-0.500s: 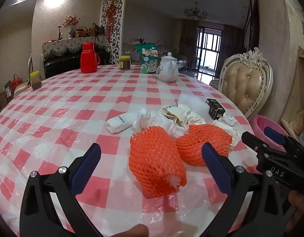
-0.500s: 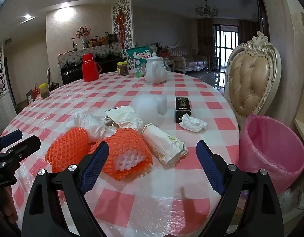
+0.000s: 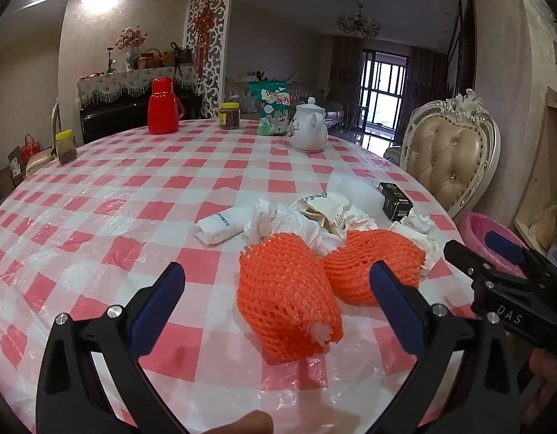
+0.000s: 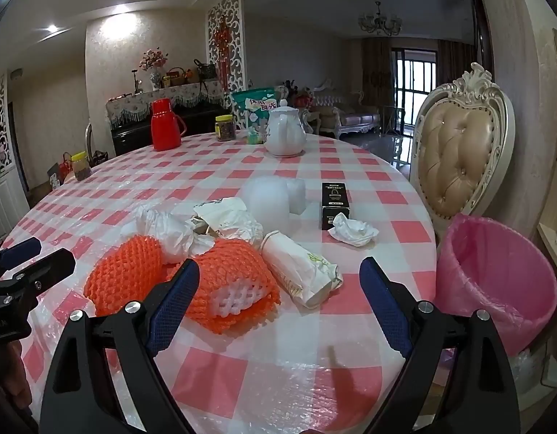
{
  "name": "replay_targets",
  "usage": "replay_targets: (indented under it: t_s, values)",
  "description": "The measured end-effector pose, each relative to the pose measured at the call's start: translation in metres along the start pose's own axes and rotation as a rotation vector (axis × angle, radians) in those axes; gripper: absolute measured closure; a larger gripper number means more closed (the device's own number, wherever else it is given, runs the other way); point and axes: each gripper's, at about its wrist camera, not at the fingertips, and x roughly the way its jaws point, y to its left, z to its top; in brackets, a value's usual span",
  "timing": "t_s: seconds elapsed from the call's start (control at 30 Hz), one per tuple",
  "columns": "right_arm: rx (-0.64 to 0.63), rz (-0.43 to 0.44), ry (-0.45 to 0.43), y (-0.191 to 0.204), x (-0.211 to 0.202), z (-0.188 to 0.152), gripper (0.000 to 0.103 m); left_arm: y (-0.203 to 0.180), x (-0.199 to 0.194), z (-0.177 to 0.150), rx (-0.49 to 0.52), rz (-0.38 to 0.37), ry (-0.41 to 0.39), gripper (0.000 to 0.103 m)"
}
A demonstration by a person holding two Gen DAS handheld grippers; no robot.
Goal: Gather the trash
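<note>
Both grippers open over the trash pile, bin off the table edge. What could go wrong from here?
1. The two orange foam nets touch; the open left gripper may grab one and drag the other.
2. The pink-lined bin stands below the table edge beside the right gripper; soft items like the crumpled tissue could miss it.
3. The loose clear plastic cover over the checked cloth could snag on the fingers.

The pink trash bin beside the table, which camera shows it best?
The right wrist view. There the pink trash bin shows its open mouth, liner and side, standing beside the table edge below the chair. The left wrist view catches only a sliver of its rim, partly behind the right gripper.
</note>
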Motion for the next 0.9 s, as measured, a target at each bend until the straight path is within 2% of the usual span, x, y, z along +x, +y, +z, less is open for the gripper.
replay_targets:
  t_s: [0.9]
  values:
    - [0.005,0.005,0.000,0.0017,-0.0018,0.0003,0.018,0.0020,-0.0005,-0.0001,-0.002,-0.002,0.000,0.004]
